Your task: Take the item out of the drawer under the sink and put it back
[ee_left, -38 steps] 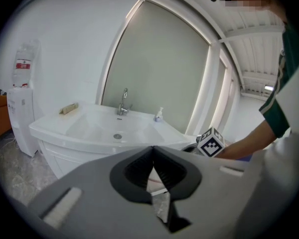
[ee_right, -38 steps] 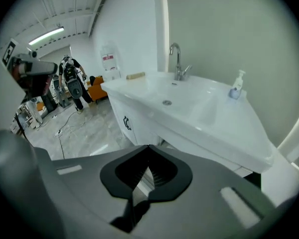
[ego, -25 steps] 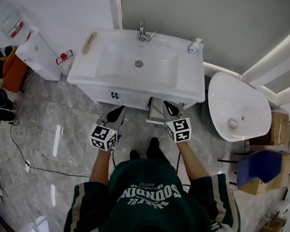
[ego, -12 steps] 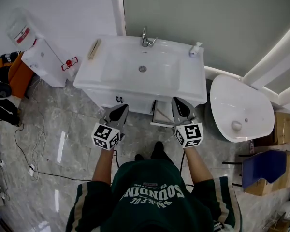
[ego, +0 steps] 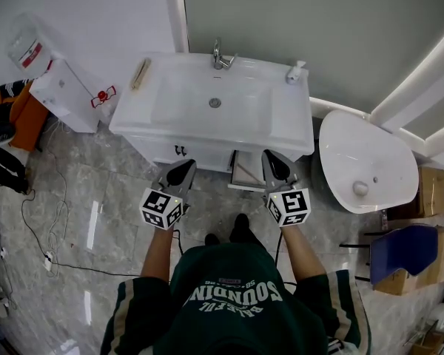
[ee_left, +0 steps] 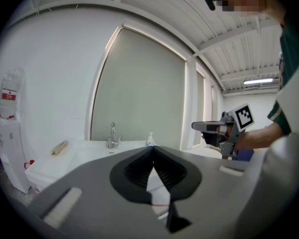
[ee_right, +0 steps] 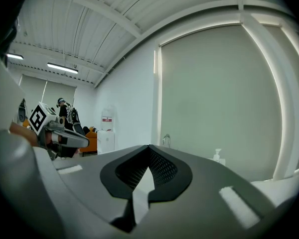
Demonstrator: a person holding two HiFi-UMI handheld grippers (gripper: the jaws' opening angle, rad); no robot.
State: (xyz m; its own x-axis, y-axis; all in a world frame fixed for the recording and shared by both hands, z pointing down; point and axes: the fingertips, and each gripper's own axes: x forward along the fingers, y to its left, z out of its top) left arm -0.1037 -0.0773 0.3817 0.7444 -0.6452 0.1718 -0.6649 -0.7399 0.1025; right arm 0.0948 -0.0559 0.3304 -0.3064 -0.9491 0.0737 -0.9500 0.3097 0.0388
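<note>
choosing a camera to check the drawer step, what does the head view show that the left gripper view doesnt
Only the head view: the pulled-out drawer under the sink, the floor and the person's shoes. Only the left gripper view: the left hand-held gripper with its jaws closed together and nothing between them, and the ceiling light. Both: the faucet, the soap bottle, the water dispenser and the right hand-held gripper.
</note>
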